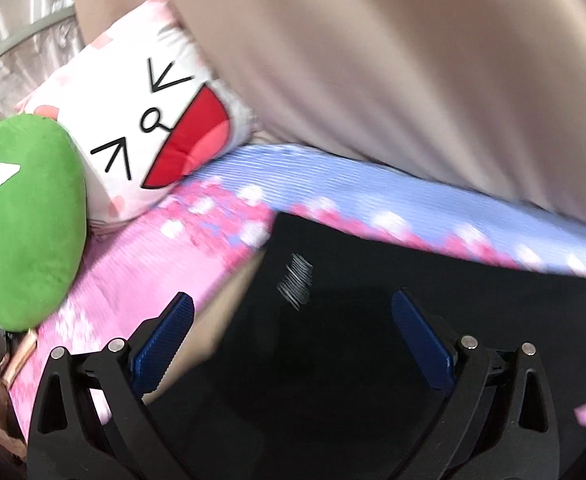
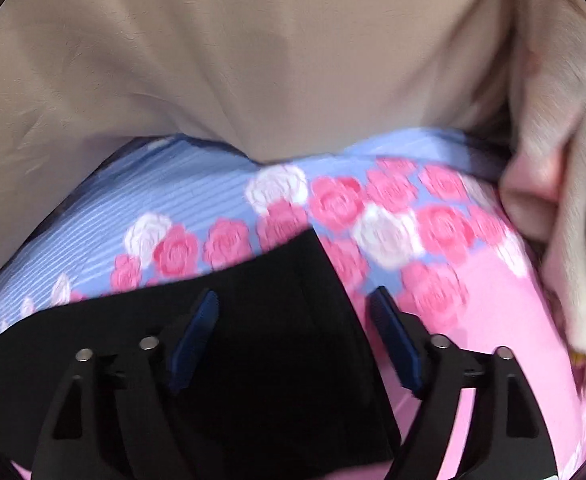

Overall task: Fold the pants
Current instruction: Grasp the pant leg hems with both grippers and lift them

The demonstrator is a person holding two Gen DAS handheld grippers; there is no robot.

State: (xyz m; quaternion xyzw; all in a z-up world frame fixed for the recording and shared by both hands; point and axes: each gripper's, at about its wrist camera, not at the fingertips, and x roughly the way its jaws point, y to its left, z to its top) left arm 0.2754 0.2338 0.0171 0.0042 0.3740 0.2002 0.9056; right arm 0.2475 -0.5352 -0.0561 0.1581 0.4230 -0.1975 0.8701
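Black pants point(image 1: 373, 320) lie flat on a bedsheet point(image 1: 165, 264) that is pink and blue with printed roses. A small white print point(image 1: 295, 280) shows on the black cloth. My left gripper point(image 1: 293, 300) hovers over the pants near their left edge, its blue pads point(image 1: 165, 344) wide apart with nothing pinched. In the right wrist view the pants point(image 2: 253, 340) end in a corner point(image 2: 313, 236). My right gripper point(image 2: 295, 296) is open above that corner, and the cloth's right edge runs between its fingers.
A beige cover point(image 1: 393, 80) bulks along the far side of the bed point(image 2: 213, 60). A white pillow point(image 1: 153, 120) with a cartoon face and a green plush point(image 1: 29, 220) sit at the left. Grey fuzzy fabric point(image 2: 573, 200) lies at the right.
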